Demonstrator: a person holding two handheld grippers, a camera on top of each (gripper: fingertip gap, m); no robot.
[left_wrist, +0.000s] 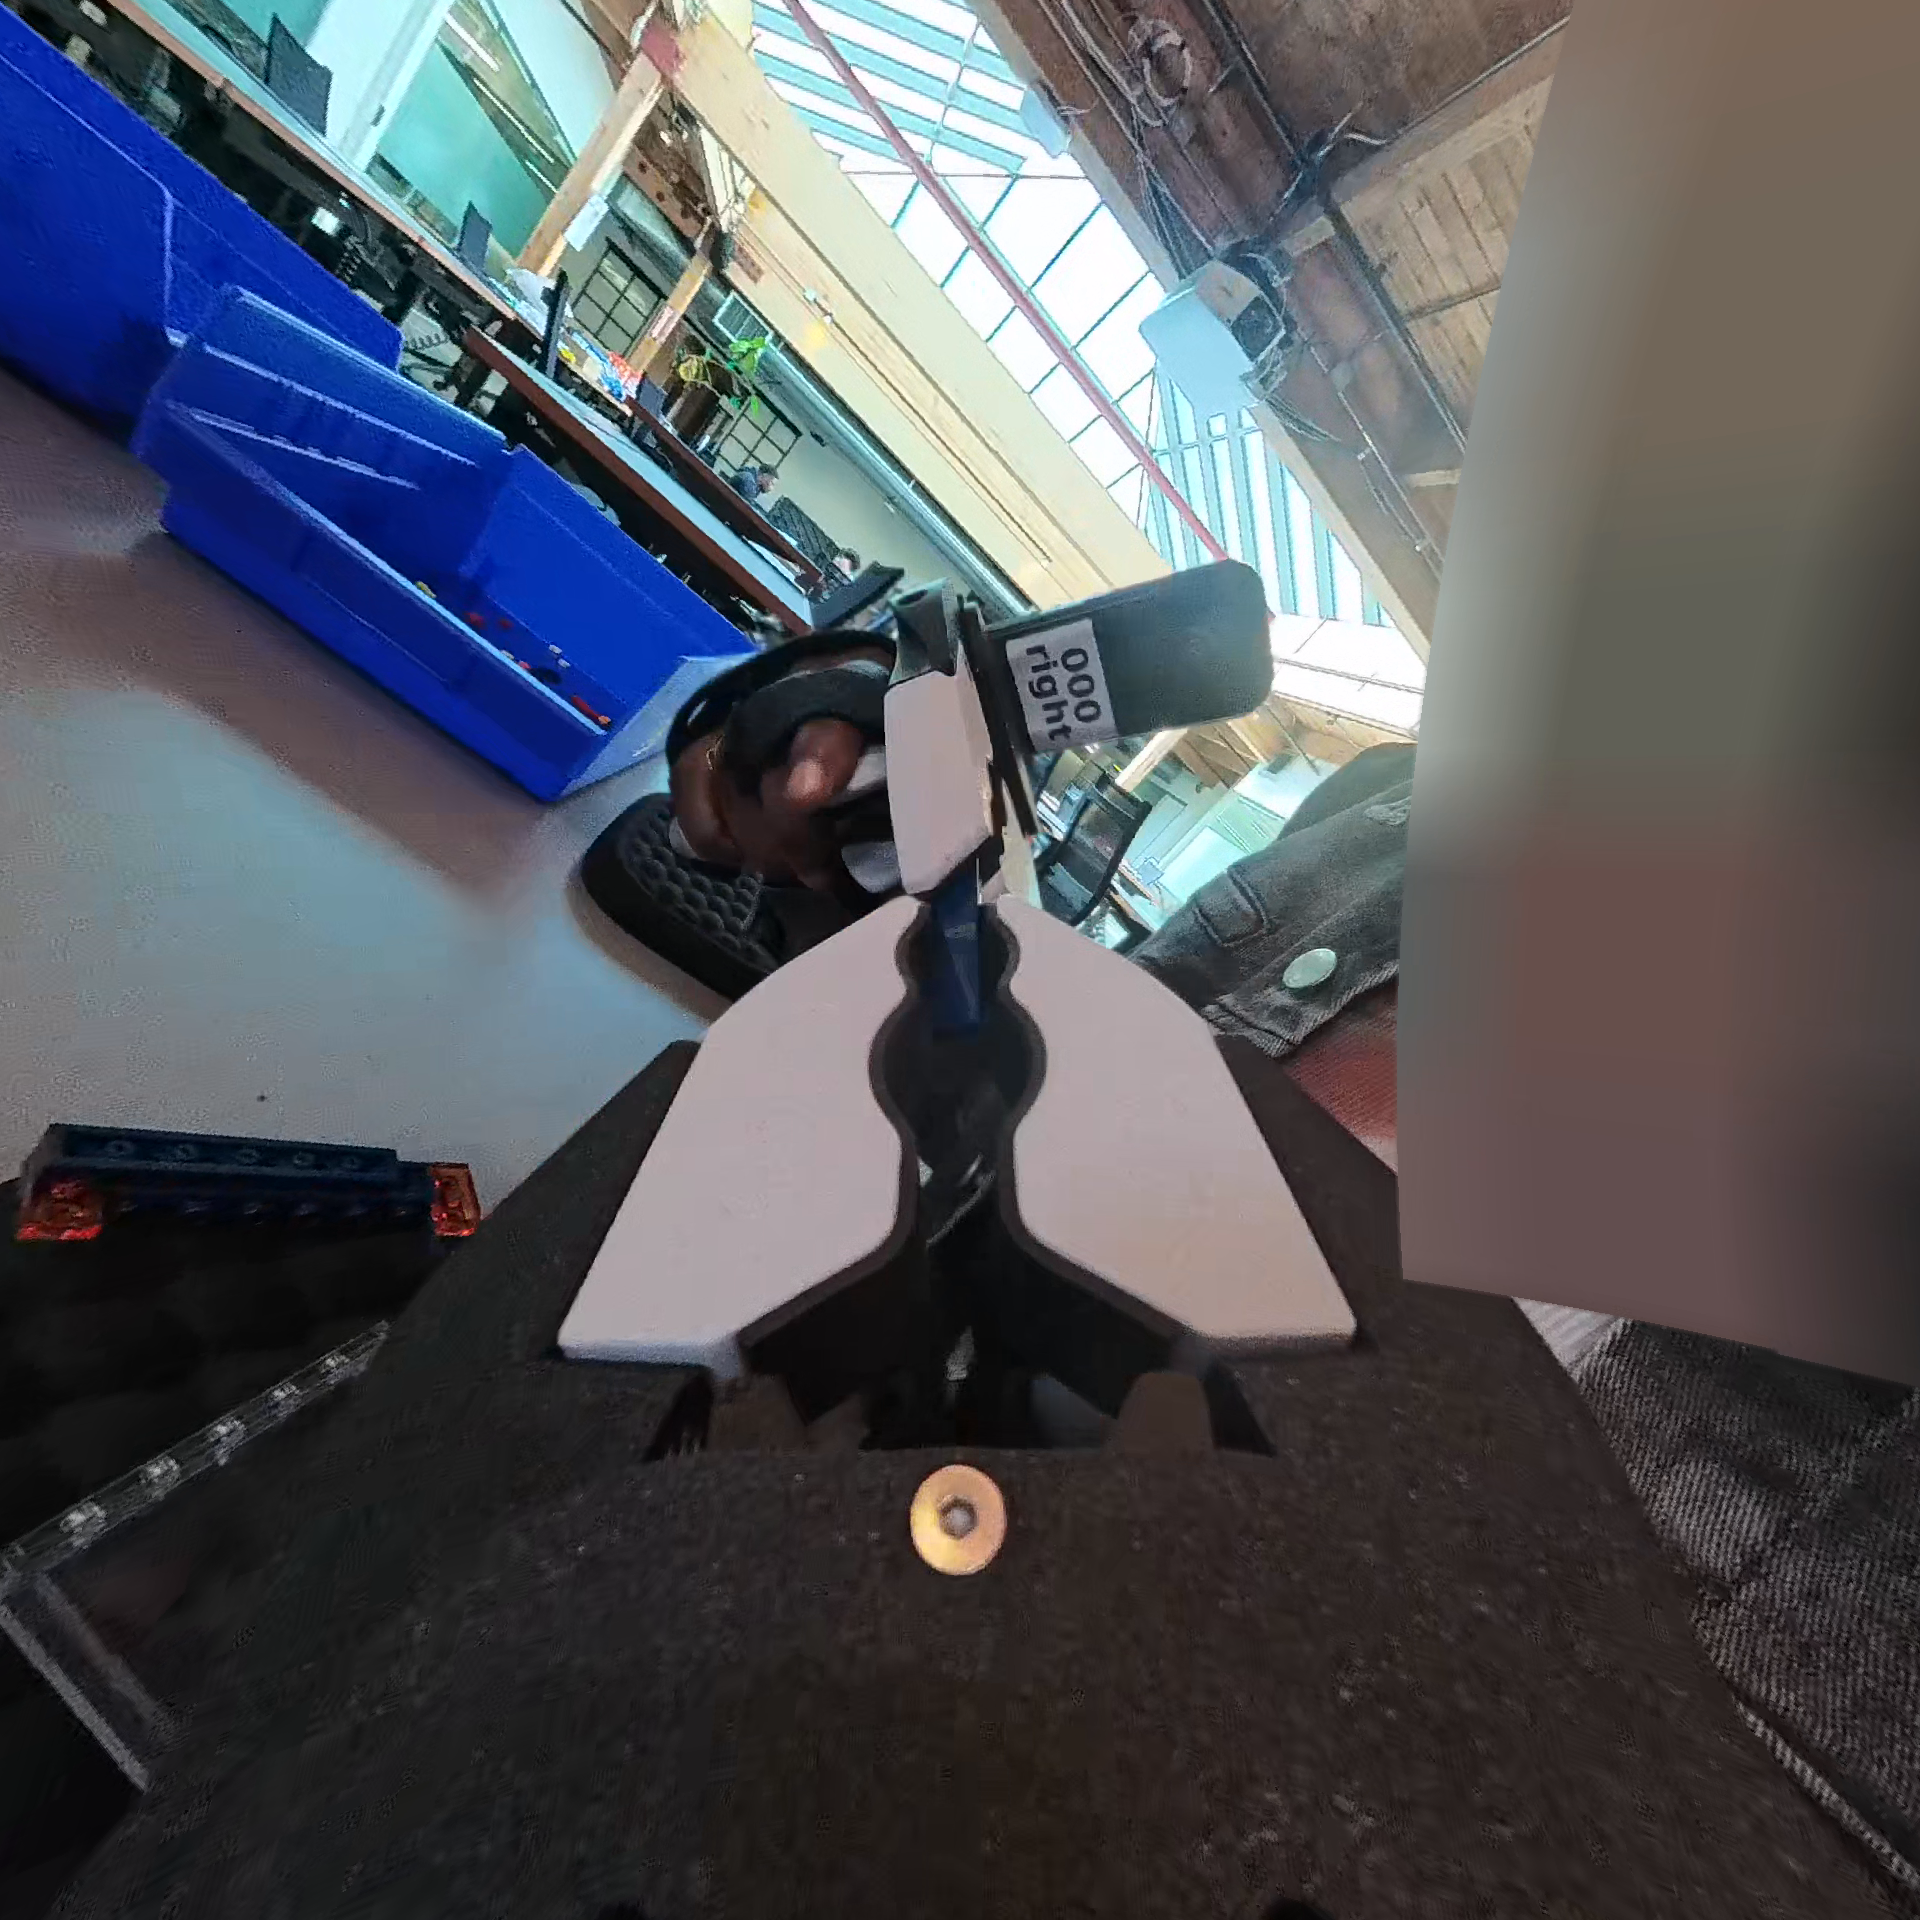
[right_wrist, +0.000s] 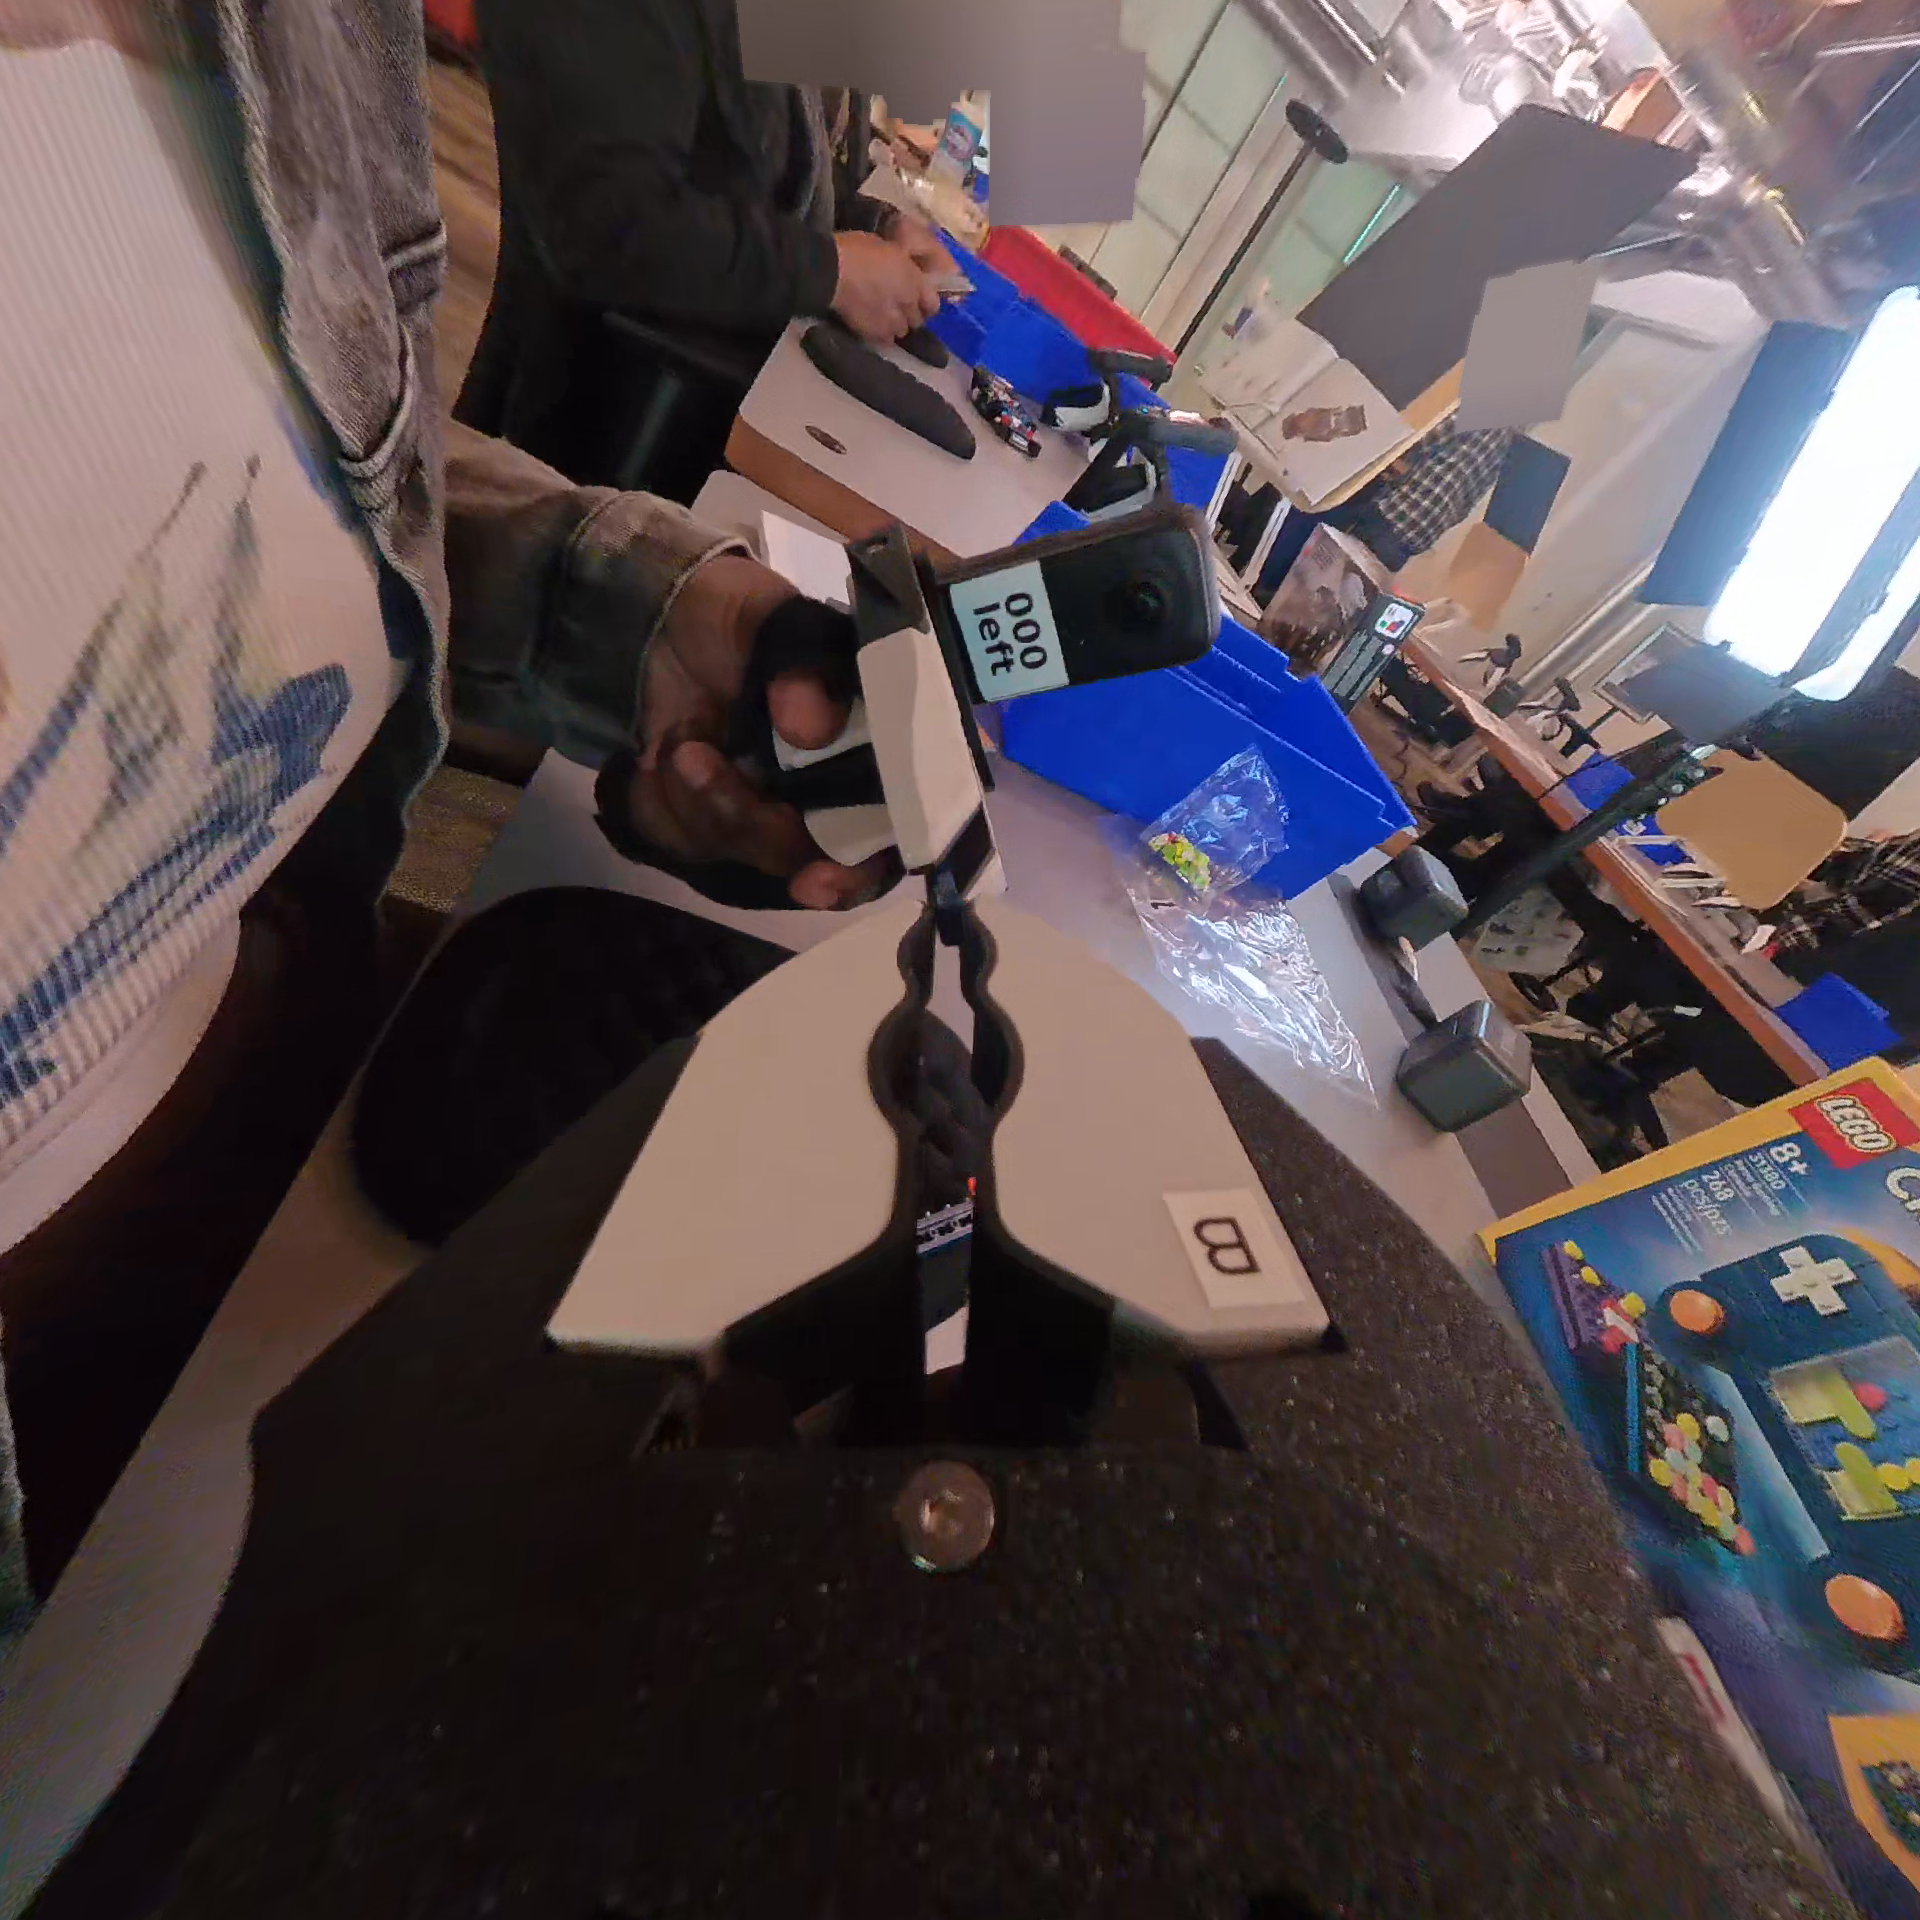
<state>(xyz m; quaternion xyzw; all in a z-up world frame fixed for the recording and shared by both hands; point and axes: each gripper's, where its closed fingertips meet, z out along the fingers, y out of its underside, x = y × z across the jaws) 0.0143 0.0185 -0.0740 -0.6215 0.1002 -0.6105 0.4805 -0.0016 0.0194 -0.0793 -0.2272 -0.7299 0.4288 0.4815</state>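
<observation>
Left gripper (left_wrist: 958, 920): clenched. I see its white fingers drawn nearly together, pinching the near end of a slim dark blue piece (left_wrist: 954, 971).
Right gripper (right_wrist: 948, 930): clenched likewise. Its tips are closed on the same blue piece from the opposite end.
Blue piece: held in the air between the two grippers, clear of the table (left_wrist: 260, 831). It is too small for me to make out its shape or studs.
Gripper alignment: the two face each other tip to tip, each one filling the middle of the other's view.
Gap behind right fingers: a studded blue-and-black strip shows there. I cannot tell what it belongs to.
Hands: the right hand (left_wrist: 769, 790) and the left hand (right_wrist: 717, 779) each grip a handle, both in dark fingerless gloves.
Near left: a long dark blue brick (left_wrist: 229, 1179) with clear red-orange pieces at both ends lies on the table, apart from the grippers.
Behind: blue bins (left_wrist: 343, 488) stand farther back on the table, with small coloured bits in the nearest one.
Right side: a clear plastic bag (right_wrist: 1216, 831) holding small pieces lies beside the bins. Two small dark cubes (right_wrist: 1465, 1060) and a printed toy box (right_wrist: 1714, 1351) sit near the table edge.
</observation>
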